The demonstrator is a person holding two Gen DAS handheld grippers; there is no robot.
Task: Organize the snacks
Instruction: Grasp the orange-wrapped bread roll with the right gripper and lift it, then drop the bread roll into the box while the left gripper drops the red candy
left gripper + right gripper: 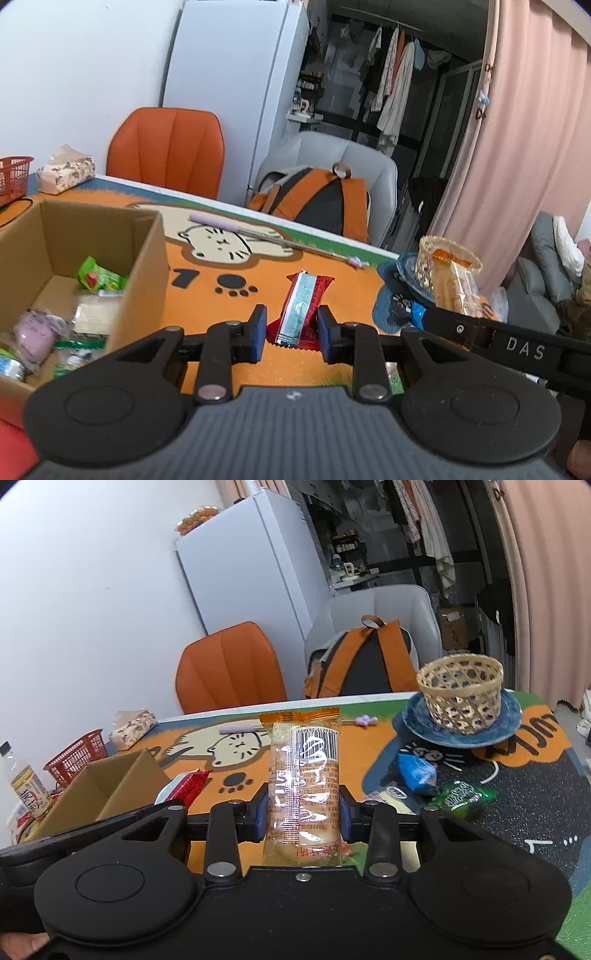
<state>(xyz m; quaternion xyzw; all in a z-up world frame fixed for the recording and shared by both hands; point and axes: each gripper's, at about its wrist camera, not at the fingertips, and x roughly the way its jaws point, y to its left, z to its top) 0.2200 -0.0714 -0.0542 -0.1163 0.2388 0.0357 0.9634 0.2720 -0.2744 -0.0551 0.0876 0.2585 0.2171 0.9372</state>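
Two hand-held grippers each grip a snack packet above an orange cat-print table mat.

The left gripper [291, 332] is clamped narrowly on a red and silver wrapped snack [301, 308], held just right of the open cardboard box [142, 258], which already contains several snacks. The right gripper [303, 814] pinches a clear orange-topped cracker packet [303, 786] upright between its blue pads, further right of the box. Well right of the box, a blue packet [417, 773] and a green packet [461, 797] lie on the table mat [240, 768], near a woven basket [461, 694] standing on a blue plate [413, 720].
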